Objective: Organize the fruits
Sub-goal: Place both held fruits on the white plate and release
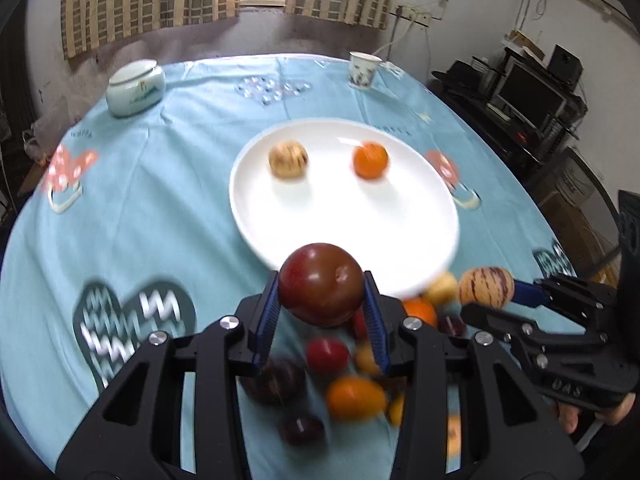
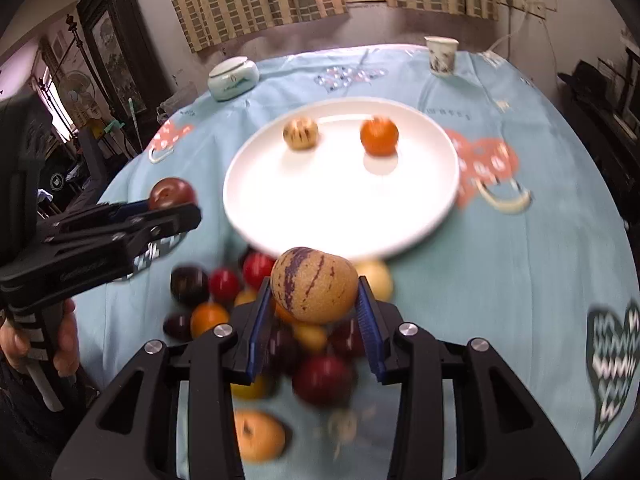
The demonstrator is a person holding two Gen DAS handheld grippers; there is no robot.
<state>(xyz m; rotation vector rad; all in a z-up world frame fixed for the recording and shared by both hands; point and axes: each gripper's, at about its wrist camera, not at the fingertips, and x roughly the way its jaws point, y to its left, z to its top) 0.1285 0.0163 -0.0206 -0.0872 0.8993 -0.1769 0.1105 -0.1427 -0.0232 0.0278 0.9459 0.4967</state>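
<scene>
My left gripper (image 1: 322, 300) is shut on a dark red plum (image 1: 320, 290) and holds it above the fruit pile, at the near rim of the white plate (image 1: 344, 216). My right gripper (image 2: 314, 300) is shut on a tan purple-striped melon (image 2: 314, 284), also above the pile. The plate (image 2: 340, 208) holds a small striped melon (image 1: 288, 159) and an orange (image 1: 370, 160). The pile of plums, oranges and yellow fruits (image 2: 280, 340) lies on the blue cloth in front of the plate. Each gripper shows in the other's view: the right (image 1: 486, 288), the left (image 2: 172, 196).
A pale lidded jar (image 1: 136, 88) stands at the far left of the round table. A patterned cup (image 1: 363, 70) stands at the far edge. The blue tablecloth (image 1: 140, 208) covers the table. Dark furniture and a monitor (image 1: 532, 96) stand beyond the right side.
</scene>
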